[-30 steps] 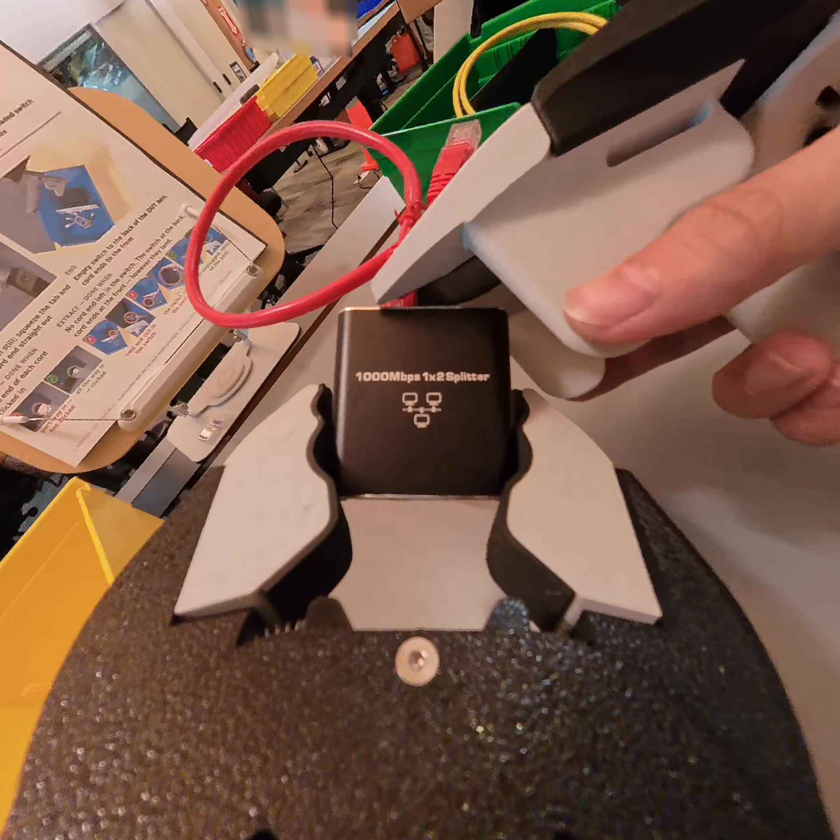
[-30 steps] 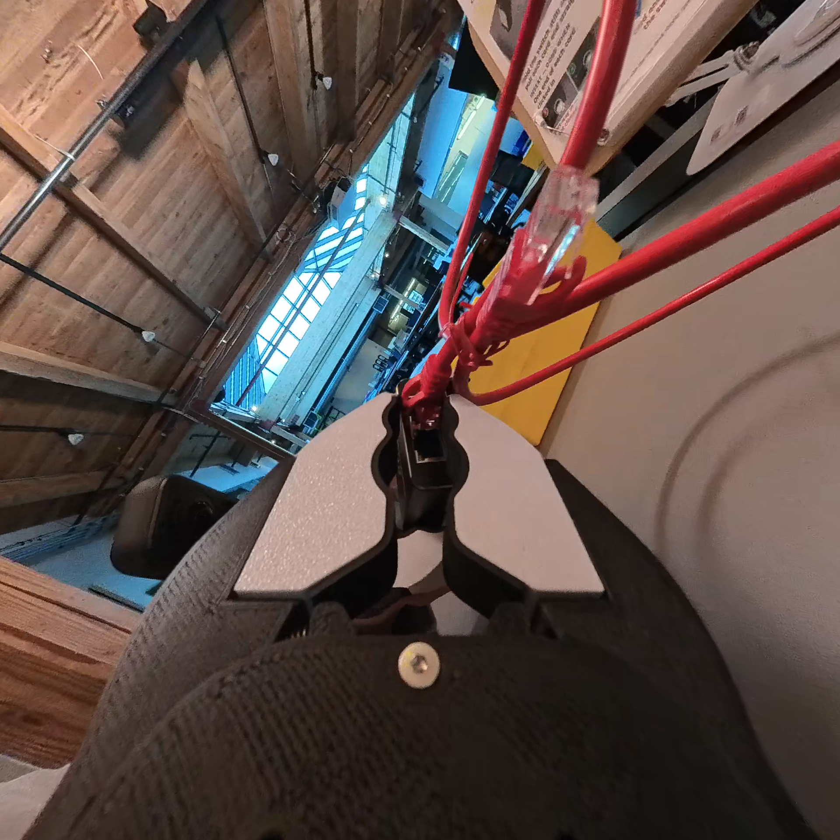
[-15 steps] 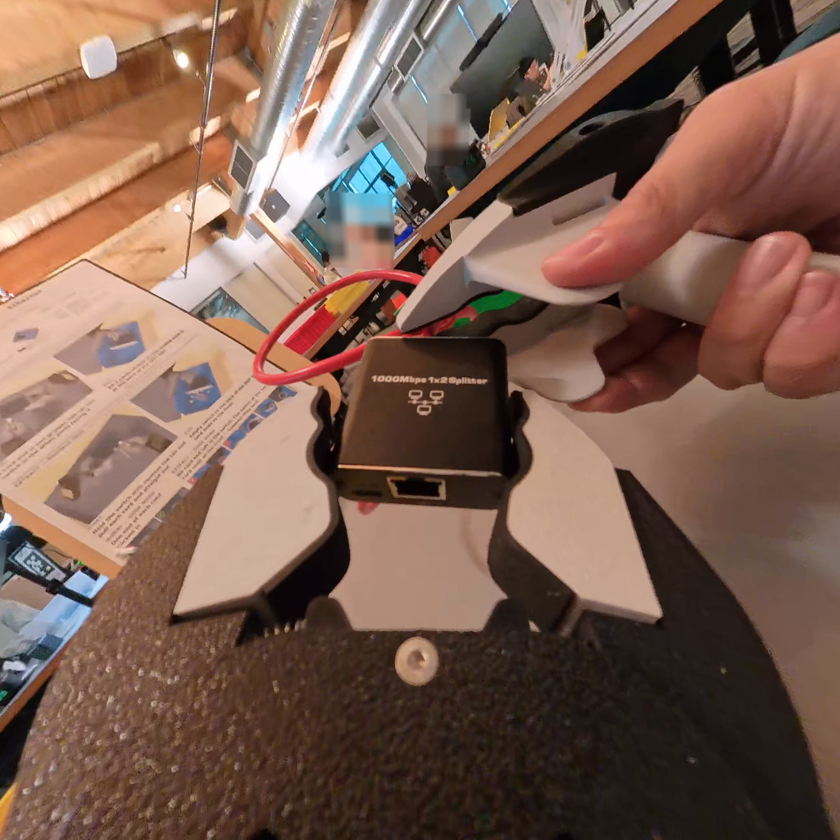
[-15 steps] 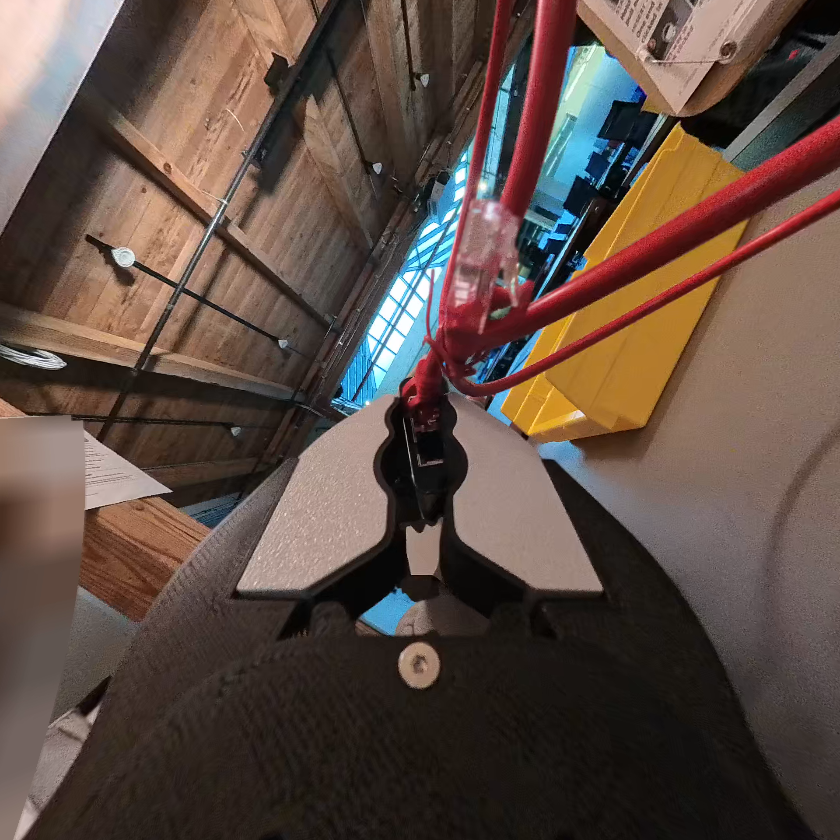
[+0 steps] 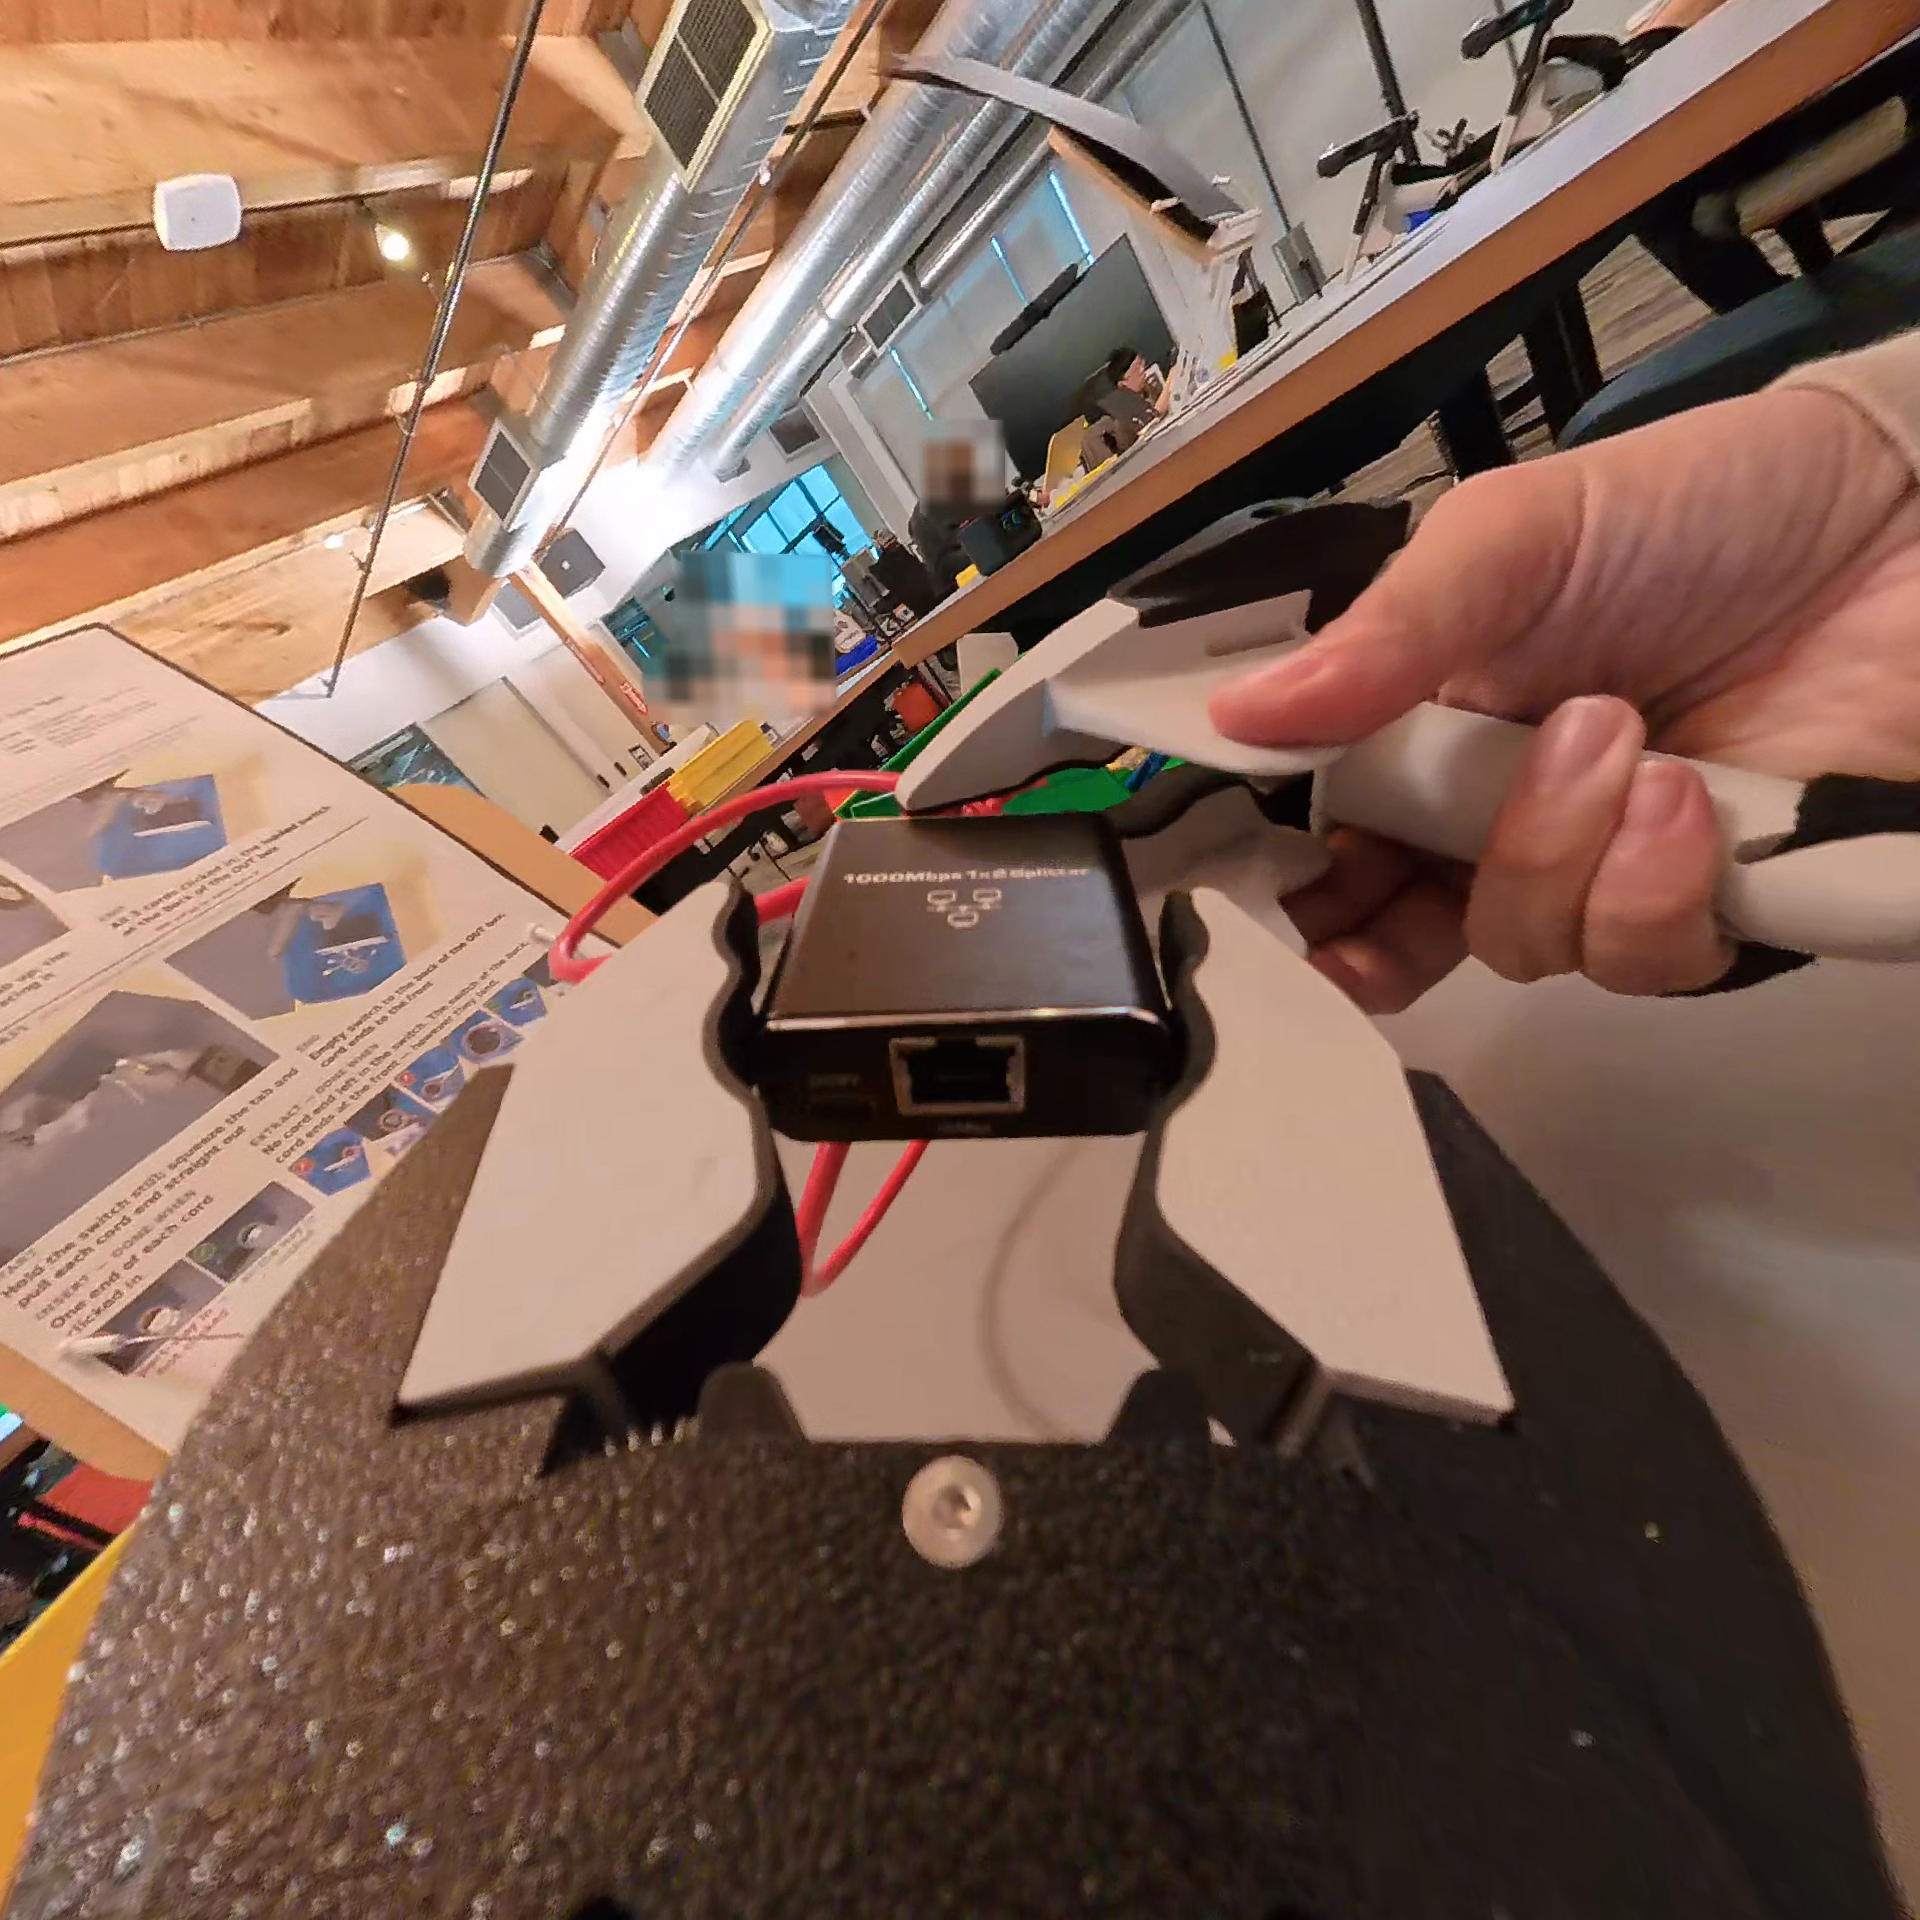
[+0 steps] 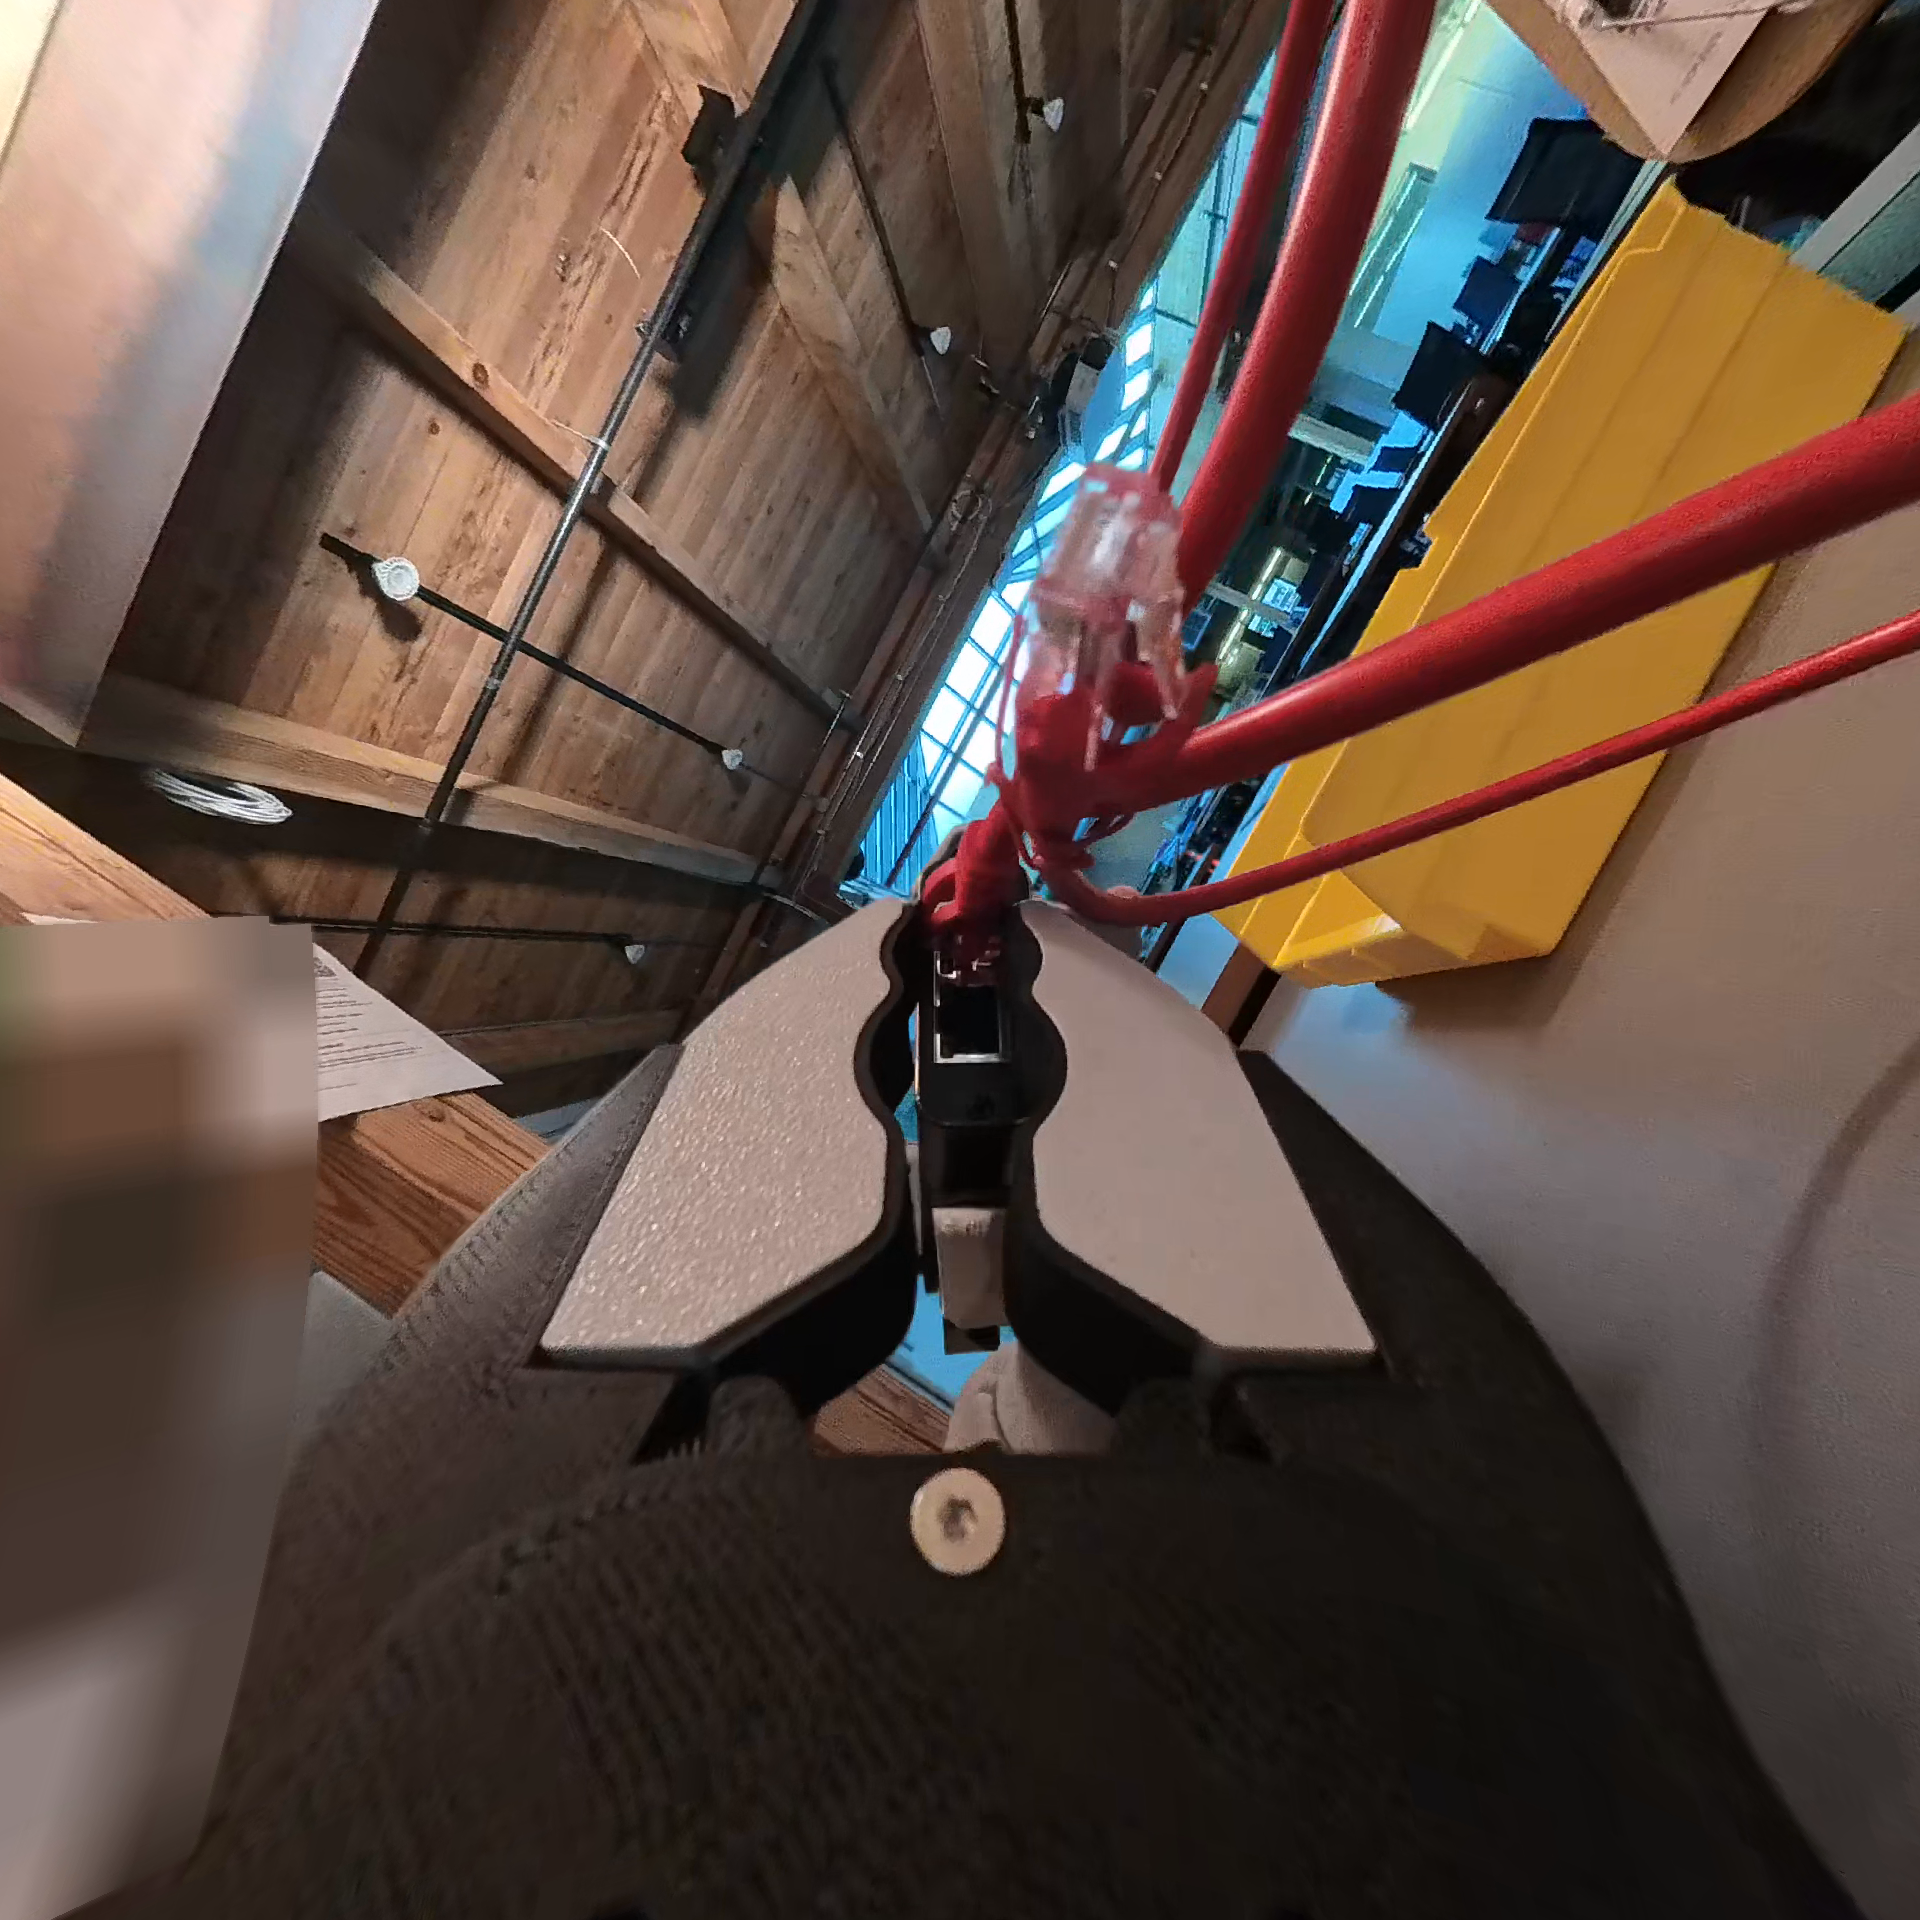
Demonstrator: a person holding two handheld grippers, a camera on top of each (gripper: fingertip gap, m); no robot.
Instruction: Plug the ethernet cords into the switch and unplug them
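Left wrist view shows the left tongs [image 5: 961,1023] squeezing a small black switch [image 5: 966,940] by its sides, up off the grey table [image 5: 1662,1195] — one empty port faces back. Right tongs [image 6: 961,997] pinch tight on the red cord [image 6: 1455,665] plug at the switch's far end.

Over the last second the left gripper [image 5: 961,997] tips the black switch [image 5: 961,940] upward, so its near face and empty port now show where only the top was visible. A loop of red cord [image 5: 862,1205] now hangs below the switch. The right gripper [image 5: 935,784], once across the upper right of the left wrist view, sits lower at the switch's far edge. In the right wrist view the scene swings: the instruction board has nearly left the frame and the yellow bin [image 6: 1538,665] has come in.
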